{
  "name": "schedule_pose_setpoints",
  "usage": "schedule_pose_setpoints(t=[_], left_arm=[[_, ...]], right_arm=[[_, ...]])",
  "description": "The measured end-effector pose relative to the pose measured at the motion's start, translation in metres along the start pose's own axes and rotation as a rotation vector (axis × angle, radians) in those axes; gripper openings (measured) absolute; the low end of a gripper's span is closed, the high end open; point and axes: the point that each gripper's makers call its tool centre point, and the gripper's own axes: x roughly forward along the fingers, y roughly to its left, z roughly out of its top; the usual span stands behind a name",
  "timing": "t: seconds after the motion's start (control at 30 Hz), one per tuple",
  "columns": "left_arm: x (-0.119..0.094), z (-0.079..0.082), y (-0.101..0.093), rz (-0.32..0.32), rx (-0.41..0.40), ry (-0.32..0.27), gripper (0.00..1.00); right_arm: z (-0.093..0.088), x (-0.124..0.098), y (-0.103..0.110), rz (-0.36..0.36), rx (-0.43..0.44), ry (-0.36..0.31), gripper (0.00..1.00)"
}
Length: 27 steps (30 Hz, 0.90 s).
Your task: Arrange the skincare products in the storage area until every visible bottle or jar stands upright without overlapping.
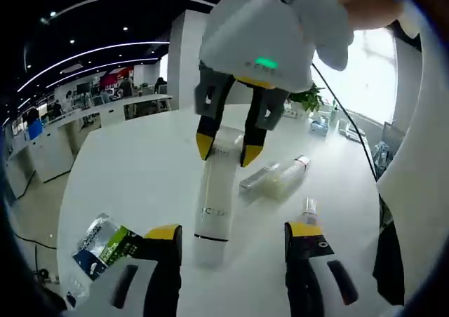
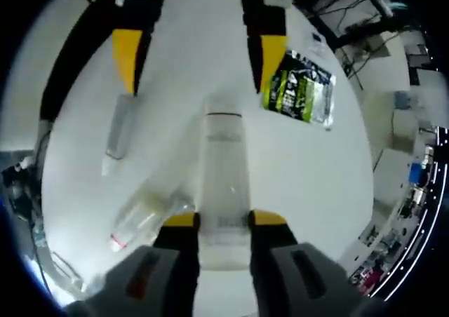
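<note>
Big white round desk (image 1: 140,163) in an open-plan office, ceiling light strips overhead and bright windows off to one side. The white tube (image 2: 226,184) lies flat on the desk, and the right claw (image 2: 226,220) has its tips clamped around one end. The left claw (image 1: 235,231) sits spread wide at the tube's other end, gripping nothing. A green-labelled pouch (image 1: 105,243) lies just beside its left tip, clear bottles (image 1: 273,178) off to the right.

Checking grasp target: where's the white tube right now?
The white tube lies flat on the white table, mid-table between the green-labelled packet and two clear bottles; the right gripper has its jaws around one end.
</note>
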Motion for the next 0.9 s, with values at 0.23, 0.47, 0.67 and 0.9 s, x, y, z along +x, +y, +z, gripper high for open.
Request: schedule_pose_setpoints(t=[0.23,0.47,0.67,0.9], left_arm=[[0.018,-0.001,0.014,0.052,0.035,0.037,0.58],[0.044,-0.002,-0.004,-0.004,0.130,0.082,0.50],[0.049,0.004,-0.004,-0.009,0.148,0.058,0.40],[0.053,0.008,-0.006,-0.004,0.129,0.021,0.33]], right_arm=[[0.010,-0.007,0.003,-0.014,-0.019,-0.015,0.24],[0.022,-0.015,0.001,-0.026,-0.025,-0.039,0.24],[0.034,-0.019,0.003,-0.031,-0.063,-0.056,0.24],[0.031,-0.020,0.005,-0.029,-0.106,-0.046,0.25]])
